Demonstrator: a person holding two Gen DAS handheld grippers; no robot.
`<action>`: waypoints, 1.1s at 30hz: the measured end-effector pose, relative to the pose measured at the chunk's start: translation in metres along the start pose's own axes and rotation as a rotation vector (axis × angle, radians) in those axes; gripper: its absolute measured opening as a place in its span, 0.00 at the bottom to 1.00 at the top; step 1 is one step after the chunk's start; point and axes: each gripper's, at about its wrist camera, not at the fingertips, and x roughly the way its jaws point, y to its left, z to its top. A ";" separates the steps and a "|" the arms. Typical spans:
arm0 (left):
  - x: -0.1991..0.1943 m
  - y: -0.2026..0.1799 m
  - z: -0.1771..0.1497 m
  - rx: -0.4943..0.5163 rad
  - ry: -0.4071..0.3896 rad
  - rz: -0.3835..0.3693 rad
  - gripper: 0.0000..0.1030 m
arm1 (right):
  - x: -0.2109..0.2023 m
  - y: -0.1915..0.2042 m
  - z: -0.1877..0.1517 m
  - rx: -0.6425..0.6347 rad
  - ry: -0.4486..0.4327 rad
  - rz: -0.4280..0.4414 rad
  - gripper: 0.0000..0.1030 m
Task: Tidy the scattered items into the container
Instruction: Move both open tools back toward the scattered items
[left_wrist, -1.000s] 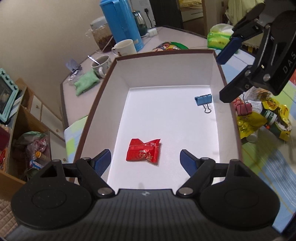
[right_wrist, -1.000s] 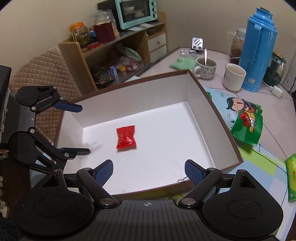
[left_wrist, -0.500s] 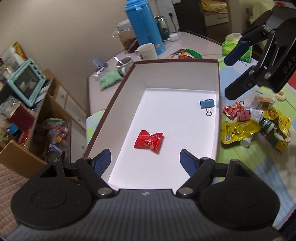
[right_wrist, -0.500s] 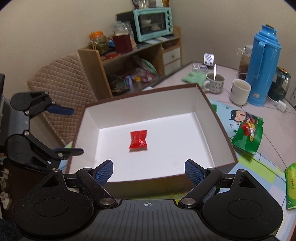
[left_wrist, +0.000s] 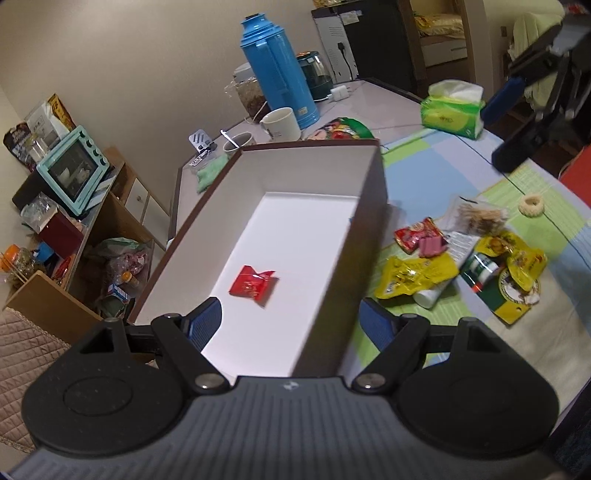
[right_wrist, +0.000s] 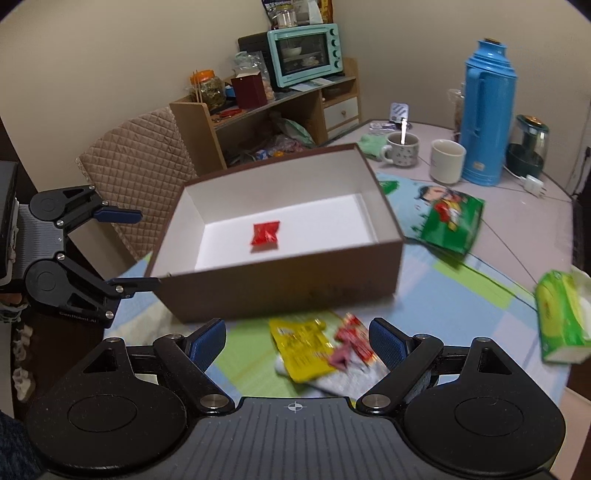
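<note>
Both grippers have been pulled back and up from the box (left_wrist: 369, 236) over the last second, so the whole thing is seen from farther off now and the loose stuff beside it has come into view. A red packet (left_wrist: 253, 286) is lying on the white floor of the box, just ahead of the left gripper (left_wrist: 291, 325), closer to its left finger. That gripper is spread wide with nothing held, and the box's near right wall runs down between its fingers. The blue clip seen earlier can't be made out now, hidden by that wall.

In the right wrist view the right gripper (right_wrist: 297, 341) is also wide open and empty, with the box straight ahead of it and the red packet (right_wrist: 265, 233) visible inside. Just in front of its fingers, outside the box, a blurry pile is seen: a yellow pouch (right_wrist: 303, 345), a small red wrapper (right_wrist: 352, 338) and something white under them. Off to the right a green tissue pack (right_wrist: 561, 321) is lying on the cloth, well apart. A green snack bag (right_wrist: 452, 223) is sitting just past the box's right corner. Further back a blue thermos (right_wrist: 487, 114) and two mugs (right_wrist: 447, 160) are standing.
</note>
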 end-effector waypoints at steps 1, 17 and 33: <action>-0.001 -0.006 -0.001 0.008 -0.002 0.004 0.77 | -0.004 -0.002 -0.005 0.001 0.001 -0.002 0.85; -0.011 -0.053 -0.010 -0.061 0.039 -0.110 0.77 | -0.039 -0.023 -0.067 0.072 0.042 -0.002 0.85; 0.020 -0.084 -0.003 -0.050 0.091 -0.189 0.77 | -0.052 -0.057 -0.102 0.206 0.045 -0.083 0.85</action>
